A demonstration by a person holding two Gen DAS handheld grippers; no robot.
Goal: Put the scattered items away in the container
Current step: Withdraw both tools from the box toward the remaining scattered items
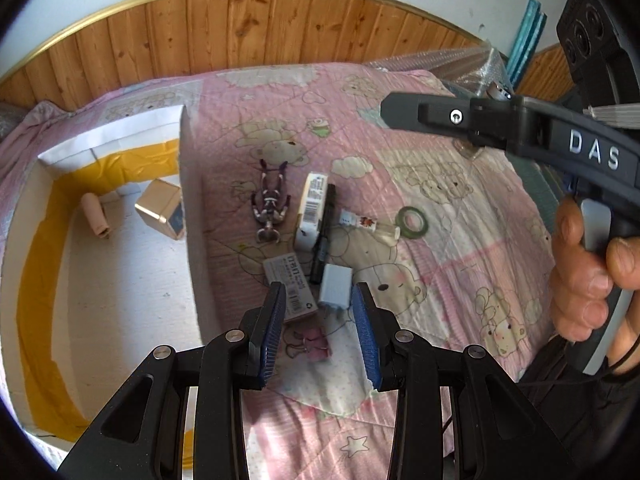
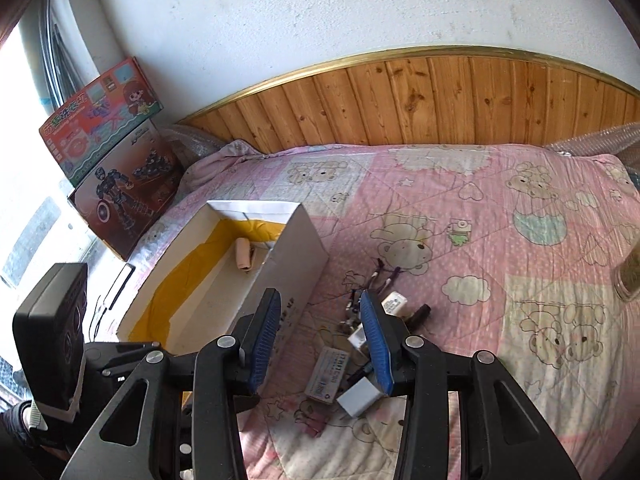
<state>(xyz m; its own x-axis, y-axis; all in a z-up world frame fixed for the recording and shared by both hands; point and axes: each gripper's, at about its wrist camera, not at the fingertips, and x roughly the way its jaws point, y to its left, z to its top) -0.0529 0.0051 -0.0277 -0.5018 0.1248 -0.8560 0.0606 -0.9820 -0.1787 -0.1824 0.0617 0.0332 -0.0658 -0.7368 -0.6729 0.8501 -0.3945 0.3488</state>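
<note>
Scattered on the pink quilt beside the white container: charger block, grey box, figurine, marker, tape ring. Hovering above, unclenched and empty: left gripper, right gripper.

Empty right tongs above clutter

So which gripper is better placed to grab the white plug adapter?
Probably left: the open left gripper frames the white plug adapter, while the open right gripper sits off to its side.
</note>
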